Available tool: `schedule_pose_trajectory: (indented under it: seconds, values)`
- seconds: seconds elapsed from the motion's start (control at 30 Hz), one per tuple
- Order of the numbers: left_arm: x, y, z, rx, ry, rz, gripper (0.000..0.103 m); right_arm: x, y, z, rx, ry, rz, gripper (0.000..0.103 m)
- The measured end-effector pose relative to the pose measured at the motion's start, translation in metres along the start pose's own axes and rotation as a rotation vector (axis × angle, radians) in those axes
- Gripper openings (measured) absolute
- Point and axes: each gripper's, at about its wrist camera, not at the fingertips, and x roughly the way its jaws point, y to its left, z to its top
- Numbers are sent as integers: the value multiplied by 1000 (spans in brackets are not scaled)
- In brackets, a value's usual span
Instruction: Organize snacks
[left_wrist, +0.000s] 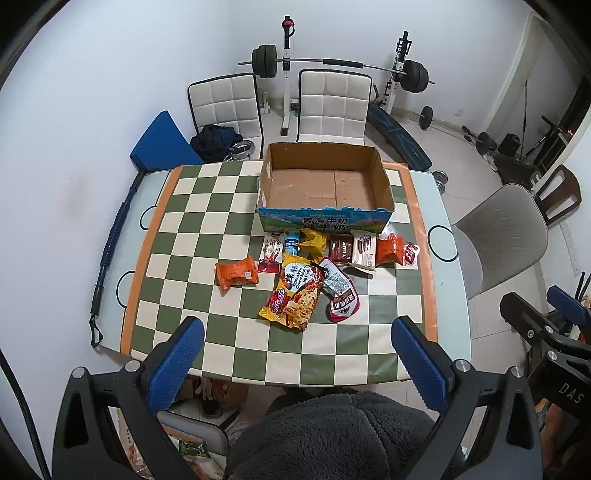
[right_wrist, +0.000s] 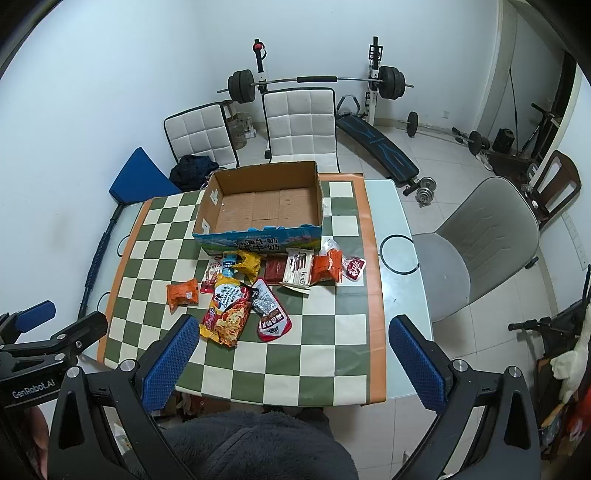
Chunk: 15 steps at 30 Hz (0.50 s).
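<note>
Both tools wide, snacks loose before the box

Left tool (left_wrist: 297, 338) is held above the near edge of the bench (left_wrist: 450, 295), its blue fingers (left_wrist: 177, 363) spread wide, nothing between them. Right tool (right_wrist: 291, 338) is the same: wide, empty, raised over the near edge. Each tool shows at the side of the other's view; they are apart, not touching.

Box (left_wrist: 325, 181) stands open-topped at the far middle of the checked cloth (left_wrist: 207, 229), interior bare cardboard, printed blue front facing me.

Snacks lie in a loose cluster just in front of the box, none inside it:
- orange packet (left_wrist: 236, 275), alone at the left of the cluster
- large noodle bag (left_wrist: 295, 295), nearest me, tilted, overlapping its neighbours
- red pouch (left_wrist: 343, 306) just right of the noodle bag, touching it
- yellow bag (left_wrist: 314, 242) close to the box front
- white wafer pack (left_wrist: 364, 249) right of centre
- orange-red packets (left_wrist: 391, 249) at the right end

Several smaller packs in the pile are too overlapped to tell apart.

My grey fleece sleeve (left_wrist: 332, 435) fills the bottom of both views.
</note>
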Motion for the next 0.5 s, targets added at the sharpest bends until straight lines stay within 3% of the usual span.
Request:
schedule_pose_trajectory:
  seconds: [0.5]
  values:
    - [-1, -2, -1, 0, -2, -3, 103, -1, -3, -2, -1, -1, 3, 103]
